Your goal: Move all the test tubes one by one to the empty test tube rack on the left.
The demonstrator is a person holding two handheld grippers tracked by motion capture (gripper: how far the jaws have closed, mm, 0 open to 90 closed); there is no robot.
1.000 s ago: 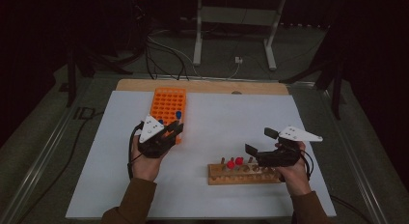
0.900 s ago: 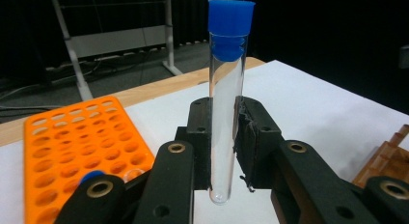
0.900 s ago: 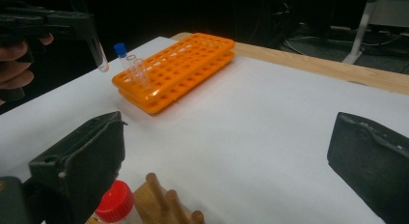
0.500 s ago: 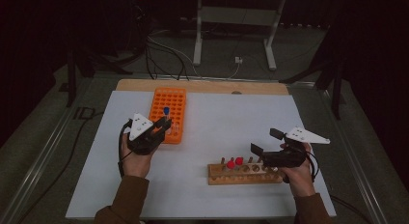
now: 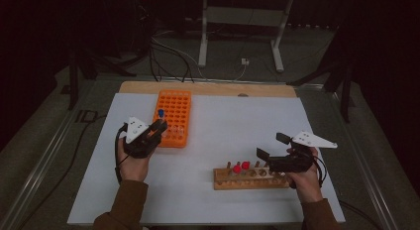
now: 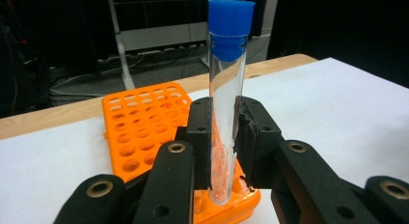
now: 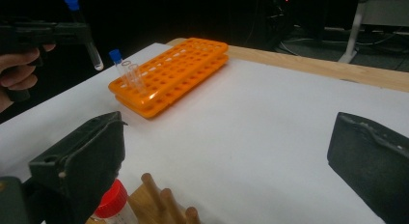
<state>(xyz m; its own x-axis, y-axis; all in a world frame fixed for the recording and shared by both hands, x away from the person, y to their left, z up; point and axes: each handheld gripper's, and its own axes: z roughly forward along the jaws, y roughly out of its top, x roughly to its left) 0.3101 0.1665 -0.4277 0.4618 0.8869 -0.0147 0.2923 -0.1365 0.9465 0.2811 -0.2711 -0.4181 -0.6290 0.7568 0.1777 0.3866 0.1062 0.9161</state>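
Observation:
My left gripper (image 6: pixel 223 137) is shut on a clear test tube with a blue cap (image 6: pixel 226 89), held upright over the near corner of the orange rack (image 6: pixel 140 132). From above, the left gripper (image 5: pixel 157 127) hangs at the orange rack's (image 5: pixel 174 108) near left corner. In the right gripper view the held tube (image 7: pixel 91 52) hovers left of the rack (image 7: pixel 178 69), where another blue-capped tube (image 7: pixel 118 60) stands. My right gripper (image 5: pixel 272 146) stands open beside the wooden rack (image 5: pixel 250 178), which holds red-capped tubes (image 5: pixel 241 167); nothing is between its jaws (image 7: pixel 231 156).
A white sheet (image 5: pixel 223 121) covers the table, with a wooden board edge (image 5: pixel 208 87) showing at the back. A metal stand and cables (image 5: pixel 237 27) lie beyond the table. Bare wooden pegs (image 7: pixel 164 200) rise from the near rack beside a red cap (image 7: pixel 111 200).
My left hand has carried the blue-capped tube leftward, off the middle of the orange rack to its near left corner. The right hand has stayed put.

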